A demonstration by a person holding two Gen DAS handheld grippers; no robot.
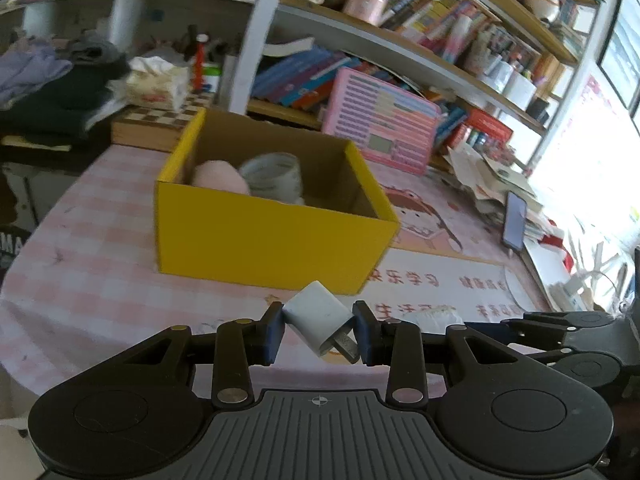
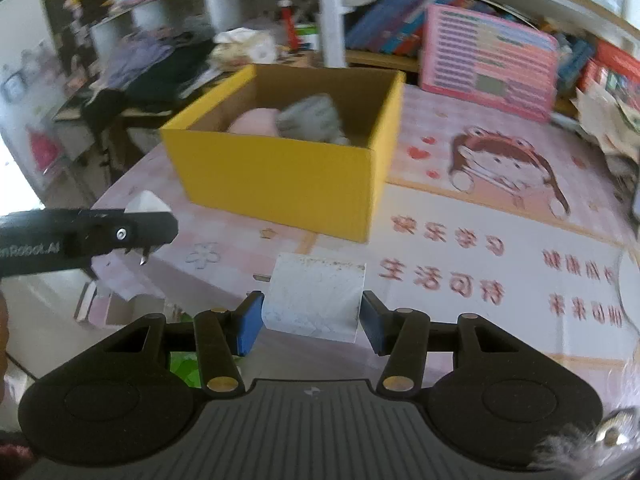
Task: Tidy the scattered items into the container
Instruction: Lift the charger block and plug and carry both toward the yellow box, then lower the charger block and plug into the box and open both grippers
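We see a yellow cardboard box standing open on the table, its outer walls bright yellow and smooth, its inner walls plain brown board. Inside it lie two things side by side: a soft, rounded pink item toward the left, and touching it on the right a roll of tape, ring-shaped and pale grey-white, tilted on its edge. The rest of the box floor that we can see is bare brown.

Our left gripper is clamped on a white charger plug: a small, hard, blocky cube with rounded corners, held tilted between the blue pads, its metal prongs pointing down toward the camera. It hangs in front of the box's near wall, outside it.

Our right gripper is clamped on a white rectangular piece, flat-faced with a faintly mottled, grey-speckled surface and a dark-flecked top edge; we cannot tell what it is made of. It too is held short of the box, above the table. From the right wrist view the left gripper's black arm reaches in at the left edge, with the plug's white corner and prongs showing past it.

The table wears a glossy pink checked cover printed with a cartoon girl and red characters.
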